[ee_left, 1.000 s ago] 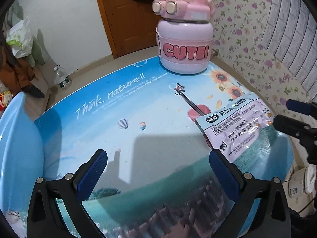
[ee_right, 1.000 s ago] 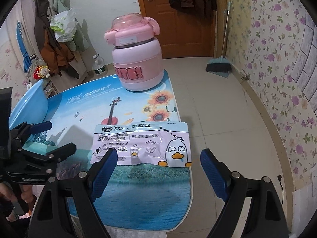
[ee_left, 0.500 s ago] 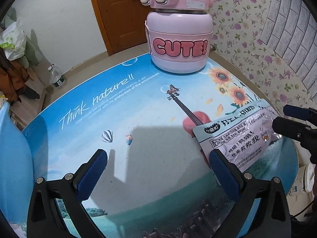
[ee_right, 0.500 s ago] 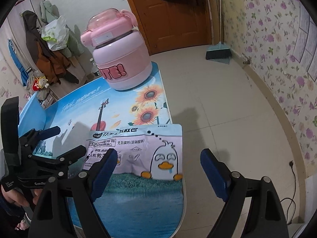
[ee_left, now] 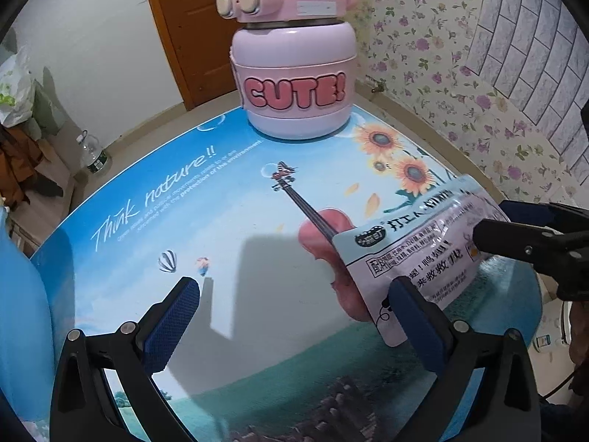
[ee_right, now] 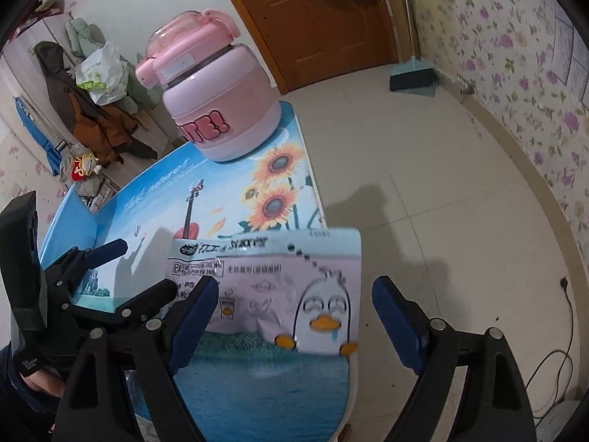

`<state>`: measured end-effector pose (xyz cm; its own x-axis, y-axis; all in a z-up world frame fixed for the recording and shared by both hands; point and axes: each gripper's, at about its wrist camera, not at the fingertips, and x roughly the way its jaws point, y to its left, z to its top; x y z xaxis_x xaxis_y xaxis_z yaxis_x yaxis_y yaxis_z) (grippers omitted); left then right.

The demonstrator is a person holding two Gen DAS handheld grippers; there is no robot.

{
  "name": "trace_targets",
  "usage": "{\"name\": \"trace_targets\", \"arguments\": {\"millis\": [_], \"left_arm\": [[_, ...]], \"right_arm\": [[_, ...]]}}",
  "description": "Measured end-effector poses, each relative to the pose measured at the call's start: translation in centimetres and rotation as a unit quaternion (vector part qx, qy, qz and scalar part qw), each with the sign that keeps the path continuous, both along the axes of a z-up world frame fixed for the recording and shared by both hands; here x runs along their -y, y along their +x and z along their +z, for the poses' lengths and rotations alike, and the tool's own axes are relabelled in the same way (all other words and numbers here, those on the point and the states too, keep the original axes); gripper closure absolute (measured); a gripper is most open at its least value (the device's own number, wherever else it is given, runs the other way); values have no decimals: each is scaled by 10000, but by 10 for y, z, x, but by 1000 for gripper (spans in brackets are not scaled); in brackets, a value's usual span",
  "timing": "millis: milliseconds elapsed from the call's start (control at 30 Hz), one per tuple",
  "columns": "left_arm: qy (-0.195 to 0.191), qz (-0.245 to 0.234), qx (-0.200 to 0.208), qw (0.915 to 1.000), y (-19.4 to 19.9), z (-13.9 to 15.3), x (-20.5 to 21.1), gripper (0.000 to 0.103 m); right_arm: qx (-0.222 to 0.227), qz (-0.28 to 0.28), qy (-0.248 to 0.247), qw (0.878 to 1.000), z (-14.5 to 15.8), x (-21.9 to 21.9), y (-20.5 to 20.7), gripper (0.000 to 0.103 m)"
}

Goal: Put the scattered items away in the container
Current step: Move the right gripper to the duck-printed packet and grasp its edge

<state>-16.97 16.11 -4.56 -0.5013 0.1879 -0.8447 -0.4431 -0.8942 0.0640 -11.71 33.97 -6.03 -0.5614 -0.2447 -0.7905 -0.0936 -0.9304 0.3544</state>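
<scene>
left wrist view: left gripper [ee_left: 291, 316] at bottom of frame, fingers wide apart, holding nothing. snack packet [ee_left: 419, 254] at right, on printed table [ee_left: 221, 221], touching right finger pad. pink container [ee_left: 294, 73] at top centre. right wrist view: right gripper [ee_right: 291, 309] spread open at bottom, packet [ee_right: 287, 287] between fingers, not gripped.

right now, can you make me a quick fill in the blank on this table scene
1. The word on the pink jug reads ____.
2. The cartoon bird on the snack packet is a ____.
3. Both the left gripper and the right gripper have jaws that stand ____.
4. The flowers printed on the table beside the jug are ____.

Missing words: CUTE!; duck; open; sunflowers
</scene>
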Motion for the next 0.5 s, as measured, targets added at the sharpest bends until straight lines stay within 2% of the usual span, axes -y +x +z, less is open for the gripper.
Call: {"name": "trace_targets", "arguments": {"millis": [233,500], "left_arm": [[-40,-147,-24,9999,4,1,-11,0],[-38,-181,-3,9998,3,0,-16,0]], "right_arm": [[-127,16,-160,9998,1,-6,-2,16],[-94,22,-346,9994,0,-15,-23,16]]}}
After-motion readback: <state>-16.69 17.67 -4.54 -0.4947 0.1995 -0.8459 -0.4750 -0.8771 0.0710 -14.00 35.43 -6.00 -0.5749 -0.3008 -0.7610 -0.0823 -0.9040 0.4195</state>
